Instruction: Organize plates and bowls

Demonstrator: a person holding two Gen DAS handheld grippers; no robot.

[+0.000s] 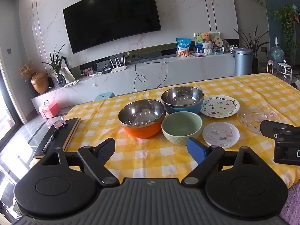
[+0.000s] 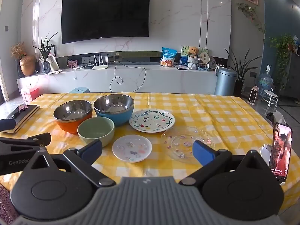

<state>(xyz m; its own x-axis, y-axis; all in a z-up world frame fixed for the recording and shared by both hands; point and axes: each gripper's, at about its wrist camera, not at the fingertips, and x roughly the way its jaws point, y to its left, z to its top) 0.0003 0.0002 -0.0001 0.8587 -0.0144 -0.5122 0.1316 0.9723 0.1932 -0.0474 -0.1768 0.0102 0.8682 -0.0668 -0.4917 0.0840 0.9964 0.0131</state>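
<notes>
On the yellow checked tablecloth (image 1: pixel 142 155) (image 2: pixel 215 116) stand an orange steel-lined bowl (image 1: pixel 142 118) (image 2: pixel 73 115), a blue steel-lined bowl (image 1: pixel 182 99) (image 2: pixel 114 107) and a pale green bowl (image 1: pixel 181 127) (image 2: pixel 96 130). Right of them lie a white fruit-patterned plate (image 1: pixel 219 106) (image 2: pixel 151 120), a small white sticker plate (image 1: pixel 221 134) (image 2: pixel 131 148) and a clear glass plate (image 1: pixel 256 119) (image 2: pixel 184 144). My left gripper (image 1: pixel 151 150) hovers open in front of the bowls, holding nothing. My right gripper (image 2: pixel 148 151) hovers open over the small plates, also with nothing in it.
A black notebook with a pen (image 1: pixel 56 136) (image 2: pixel 20 115) lies at the table's left edge. A phone (image 2: pixel 280 152) stands propped at the right edge. Beyond the table are a TV cabinet (image 1: pixel 150 71), a bin (image 2: pixel 225 81) and plants.
</notes>
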